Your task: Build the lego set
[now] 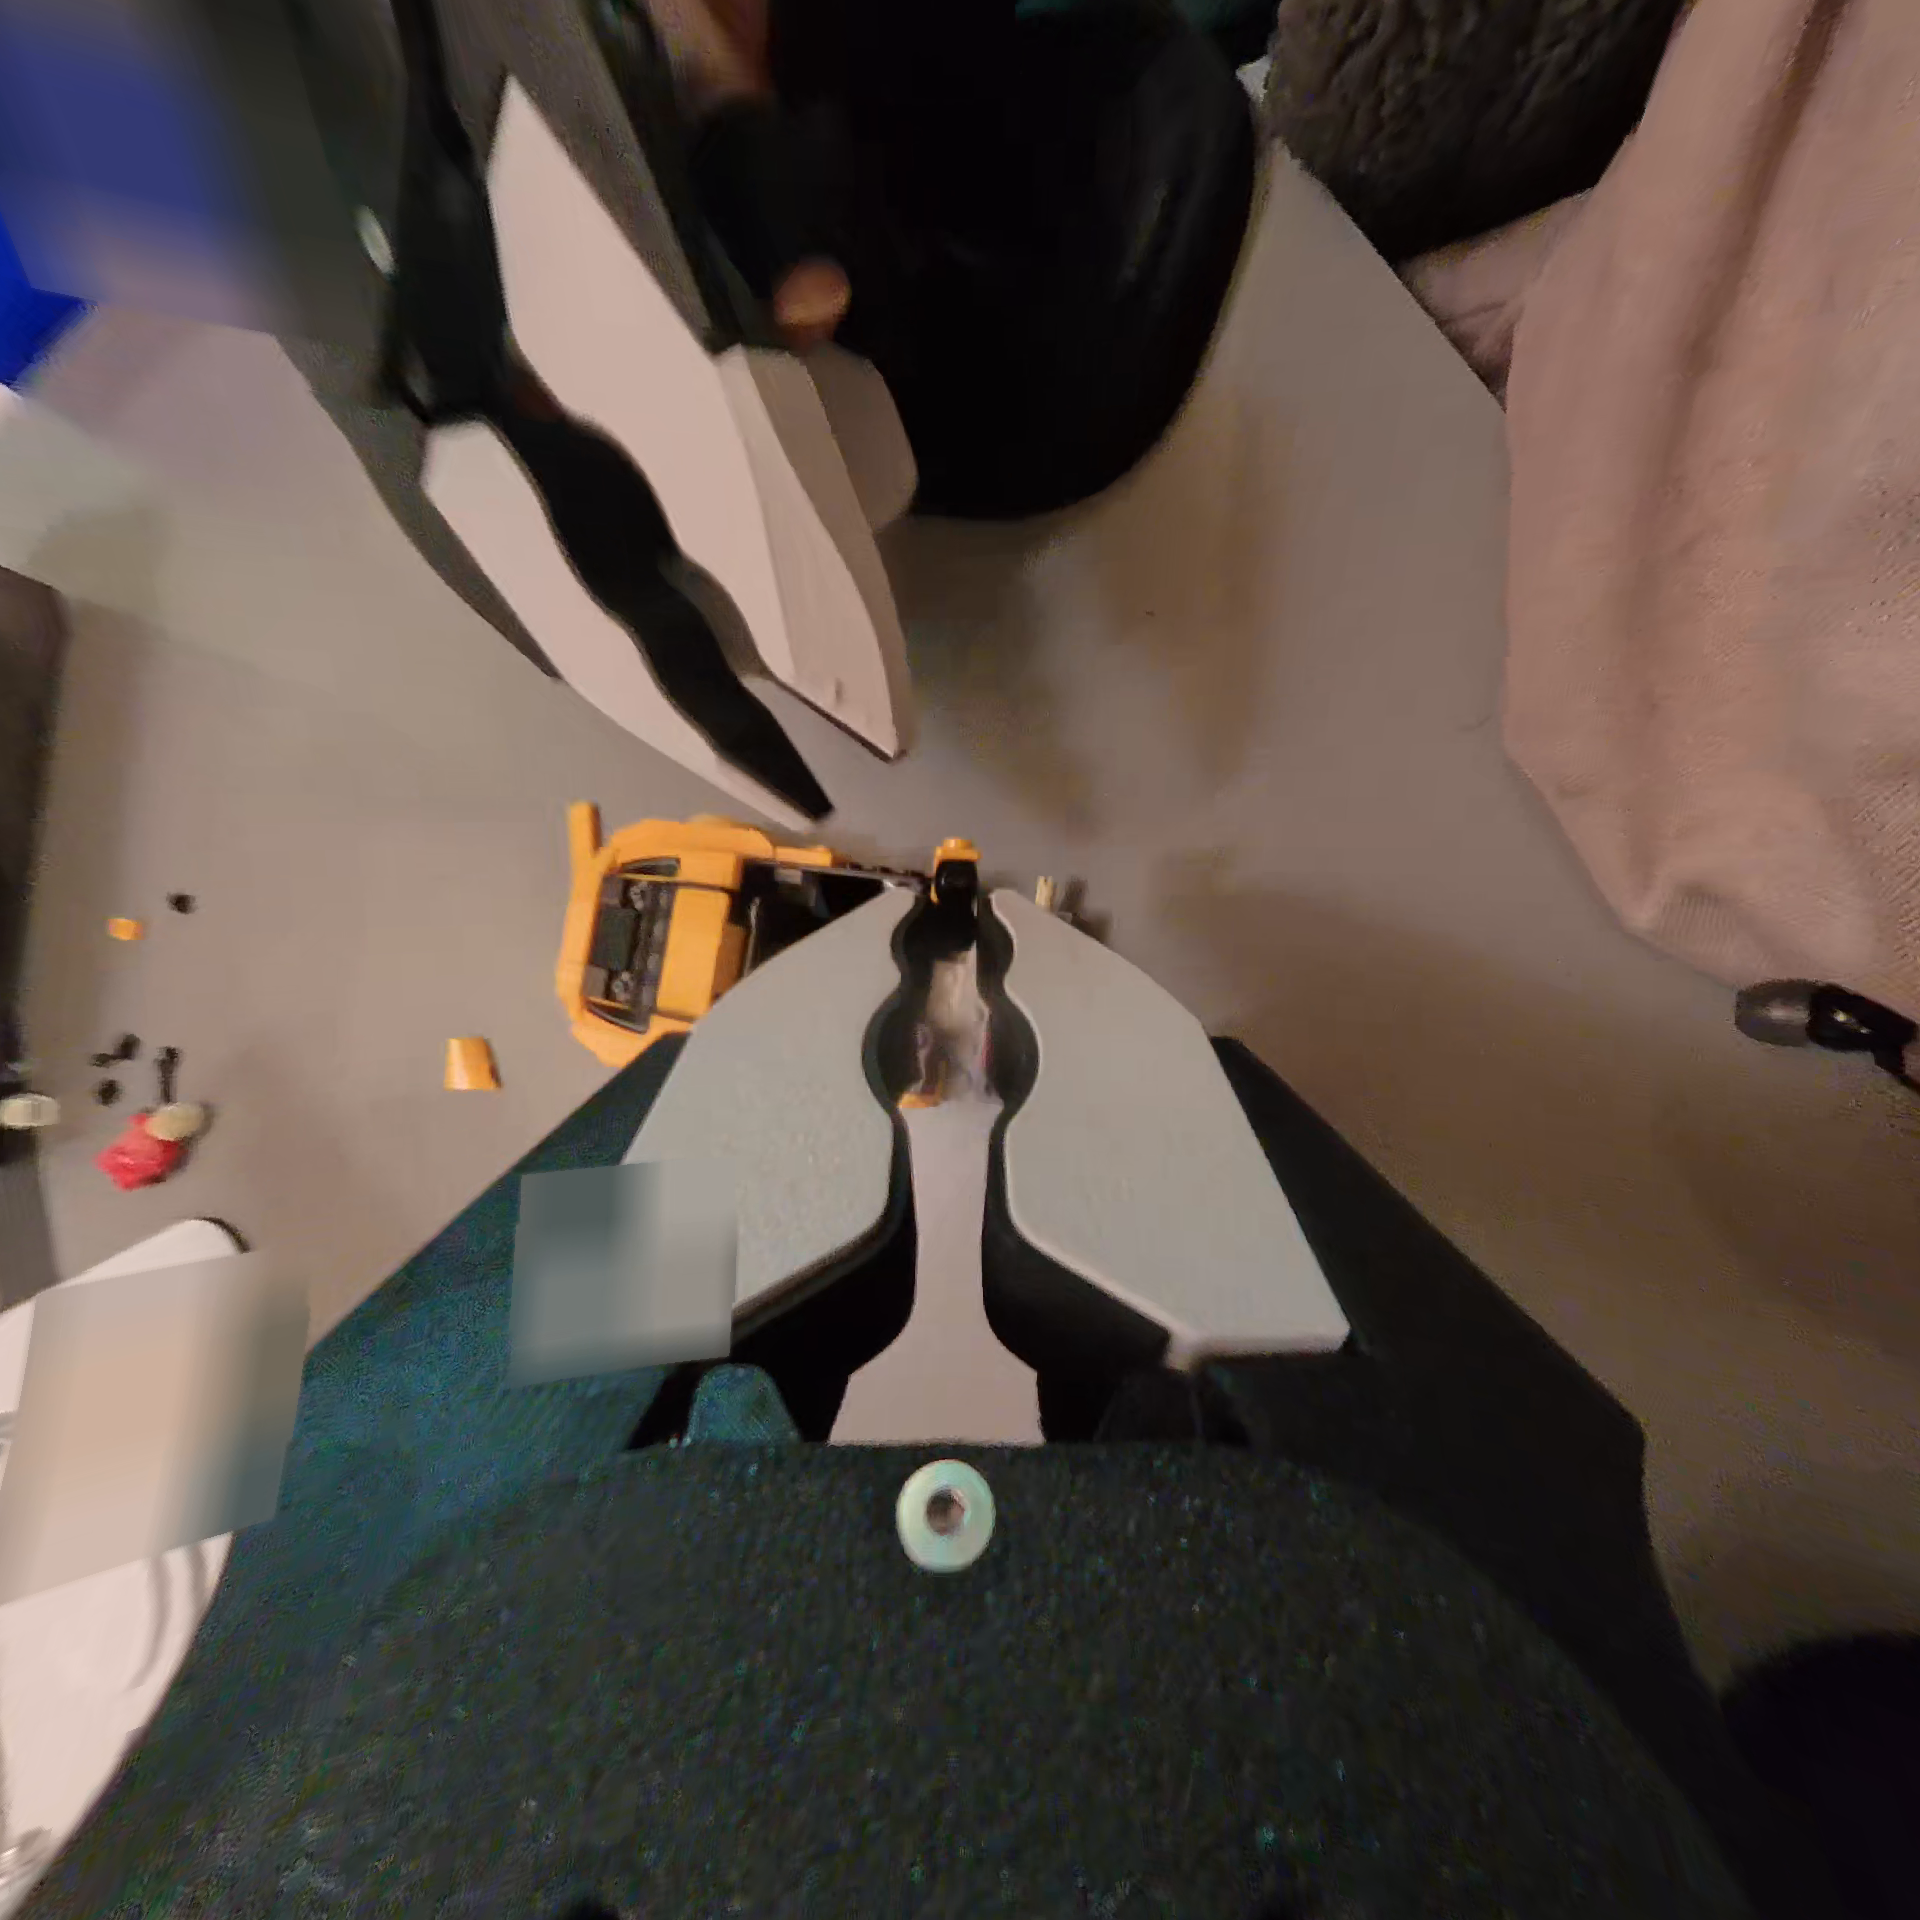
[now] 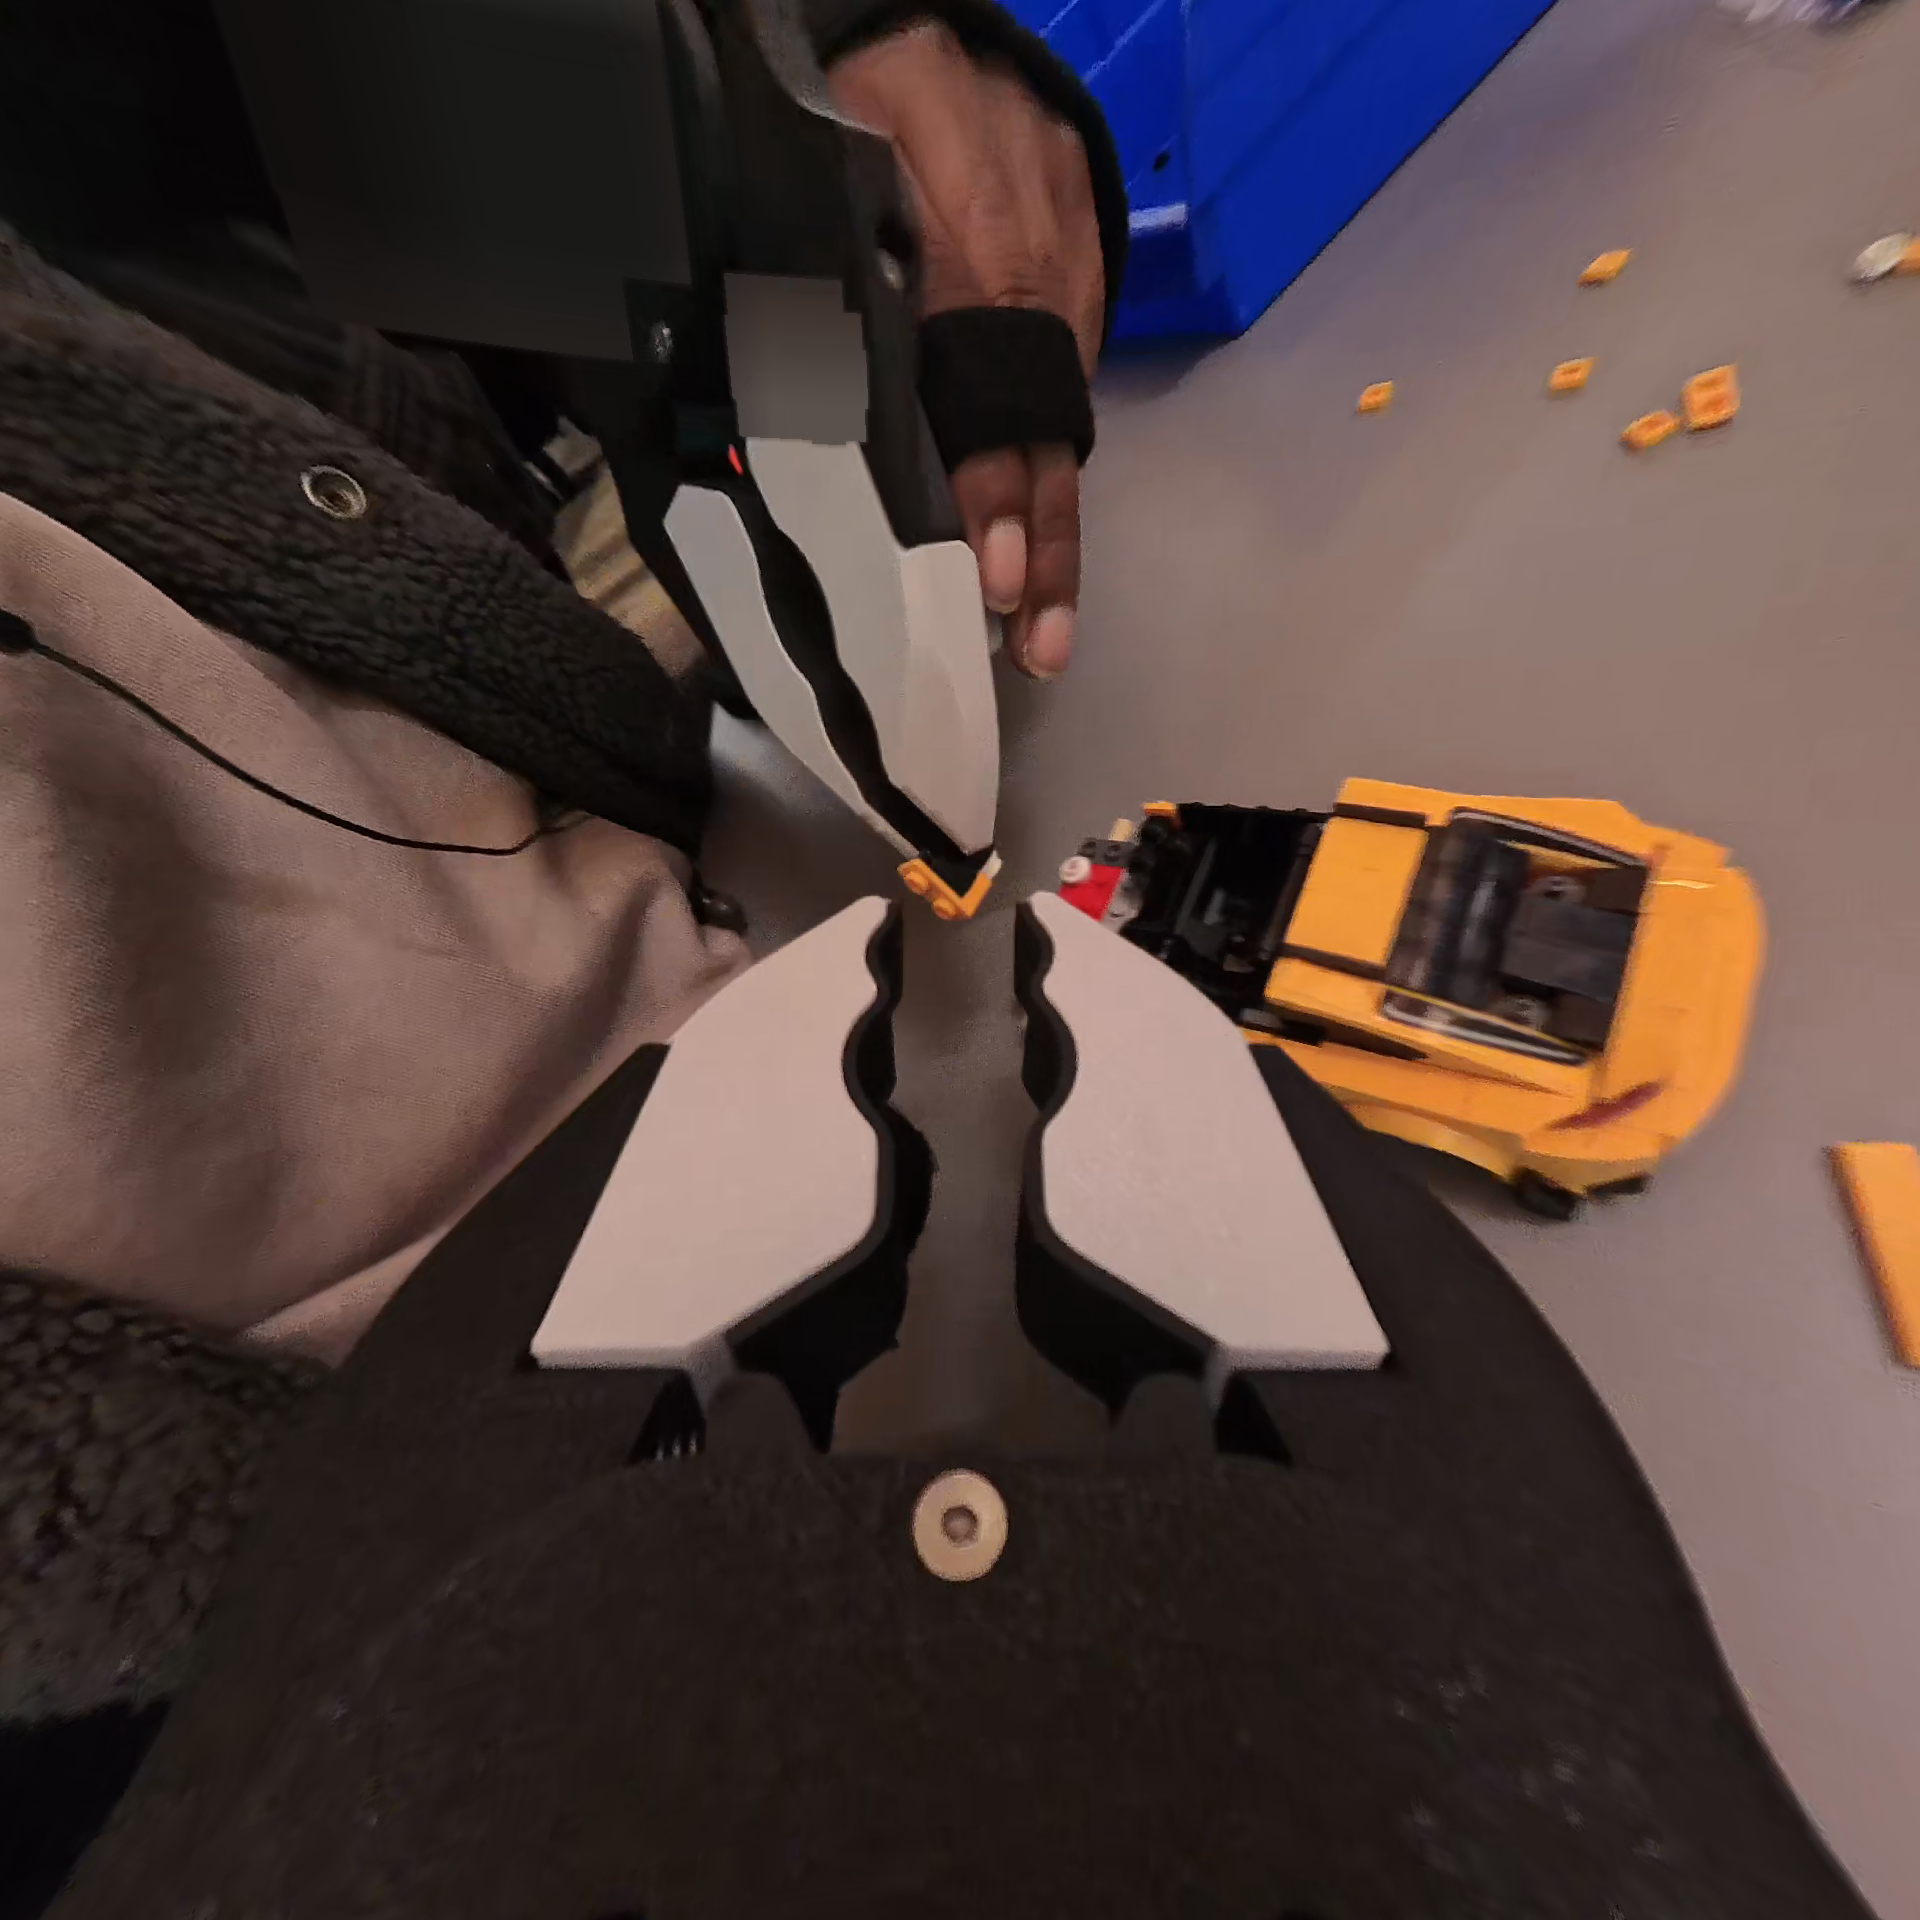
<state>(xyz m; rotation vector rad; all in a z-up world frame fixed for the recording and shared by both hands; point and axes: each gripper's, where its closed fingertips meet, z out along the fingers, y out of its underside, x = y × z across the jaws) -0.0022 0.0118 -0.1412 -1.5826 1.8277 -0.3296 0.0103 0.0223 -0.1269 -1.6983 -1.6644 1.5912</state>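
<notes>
With my left gripper [image 2: 951, 868] clamped on a small orange-and-black brick piece [image 2: 948, 891] just beside the orange toy car [image 2: 1507, 977], I keep my empty, parted right gripper [image 2: 956, 925] squared to it.

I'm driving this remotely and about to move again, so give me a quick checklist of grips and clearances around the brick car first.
1. Left gripper pinches the small orange-and-black brick piece at its tips: ok.
2. Piece lifted off the grey table: ok.
3. Right gripper open with nothing between its fingers: ok.
4. Right fingertips apart from the held piece: ok, a narrow gap shows.
5. Orange brick car resting on the table, touched by neither gripper: ok.
6. How firmly the piece is seated in the grip: cannot tell.
</notes>
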